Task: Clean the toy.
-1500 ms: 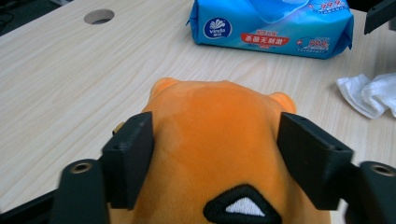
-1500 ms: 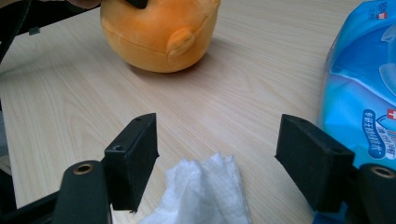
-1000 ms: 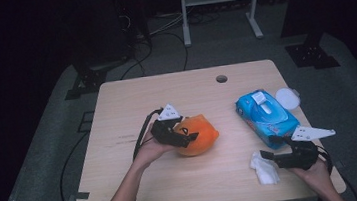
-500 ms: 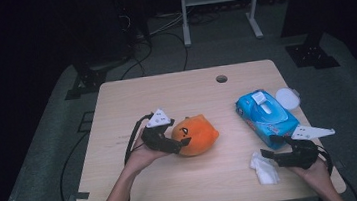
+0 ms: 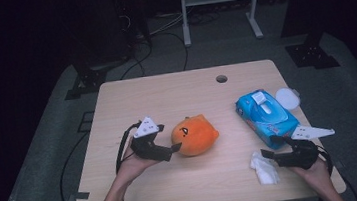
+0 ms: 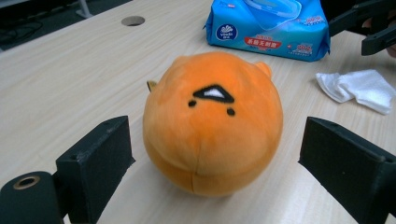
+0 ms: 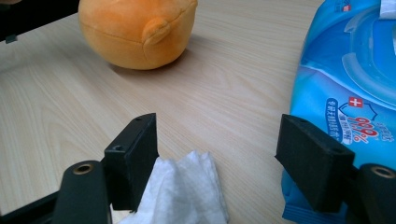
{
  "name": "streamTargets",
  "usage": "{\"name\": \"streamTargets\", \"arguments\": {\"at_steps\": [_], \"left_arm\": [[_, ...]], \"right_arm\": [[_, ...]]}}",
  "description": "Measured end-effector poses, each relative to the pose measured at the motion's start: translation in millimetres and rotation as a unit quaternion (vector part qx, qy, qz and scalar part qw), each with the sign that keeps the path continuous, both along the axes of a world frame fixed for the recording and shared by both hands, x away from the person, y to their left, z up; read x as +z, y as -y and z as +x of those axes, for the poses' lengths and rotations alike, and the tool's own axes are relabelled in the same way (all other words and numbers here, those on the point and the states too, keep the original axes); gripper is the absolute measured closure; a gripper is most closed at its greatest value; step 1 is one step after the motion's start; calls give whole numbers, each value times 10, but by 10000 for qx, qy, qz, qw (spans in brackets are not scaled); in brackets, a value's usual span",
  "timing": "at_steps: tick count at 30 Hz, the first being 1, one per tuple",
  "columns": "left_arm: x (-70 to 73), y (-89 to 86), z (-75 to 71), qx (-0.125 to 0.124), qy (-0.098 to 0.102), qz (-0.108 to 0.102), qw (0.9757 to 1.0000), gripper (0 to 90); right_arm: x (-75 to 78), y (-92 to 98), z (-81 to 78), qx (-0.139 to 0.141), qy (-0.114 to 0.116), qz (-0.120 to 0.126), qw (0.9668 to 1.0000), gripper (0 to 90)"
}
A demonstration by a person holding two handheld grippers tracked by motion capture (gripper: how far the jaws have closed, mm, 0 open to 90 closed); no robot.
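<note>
A round orange plush with a small black face lies on the wooden table. My left gripper sits just left of it and points at it. In the left gripper view the plush rests ahead of the wide-apart jaws, which have just been opening and touch nothing. My right gripper stands open near the front right edge, over a crumpled white tissue. In the right gripper view the tissue lies low between the jaws, against the left one.
A blue pack of wet wipes lies at the right, close beside the right gripper, with a white round lid behind it. A cable hole sits near the far edge. Beyond the table are dark floor, cables and stands.
My left gripper has drawn back to the left, off the plush, which stays on the table. The right gripper has not moved.
</note>
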State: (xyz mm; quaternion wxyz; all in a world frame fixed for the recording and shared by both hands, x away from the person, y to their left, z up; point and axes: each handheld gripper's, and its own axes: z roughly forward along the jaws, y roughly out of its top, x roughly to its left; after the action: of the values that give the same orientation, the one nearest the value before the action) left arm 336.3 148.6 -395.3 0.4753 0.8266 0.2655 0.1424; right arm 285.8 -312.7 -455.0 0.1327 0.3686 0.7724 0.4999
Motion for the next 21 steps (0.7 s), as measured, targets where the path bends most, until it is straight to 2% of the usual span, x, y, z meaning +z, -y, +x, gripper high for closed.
{"name": "streamTargets", "arguments": {"at_steps": [2, 8, 12, 14, 21], "left_arm": [[-27, -47, -56, 59, -10, -62, 10000, 89], [-131, -187, -168, 240, 0, -40, 9997, 88], [-222, -296, -246, 449, 52, -59, 9990, 88], [-271, -341, -276, 501, 32, 23, 9987, 81], [-406, -475, -410, 733, -29, 88, 9973, 80]], "right_arm": [[-1, 1, -9, -4, 1, -43, 10000, 279], [-13, -6, -3, -38, -52, -113, 9999, 277], [-16, -15, -1, -47, -67, -136, 9999, 276], [-20, -16, 4, -58, -94, -178, 9998, 275], [-37, 3, -10, -83, -117, -137, 9998, 275]]}}
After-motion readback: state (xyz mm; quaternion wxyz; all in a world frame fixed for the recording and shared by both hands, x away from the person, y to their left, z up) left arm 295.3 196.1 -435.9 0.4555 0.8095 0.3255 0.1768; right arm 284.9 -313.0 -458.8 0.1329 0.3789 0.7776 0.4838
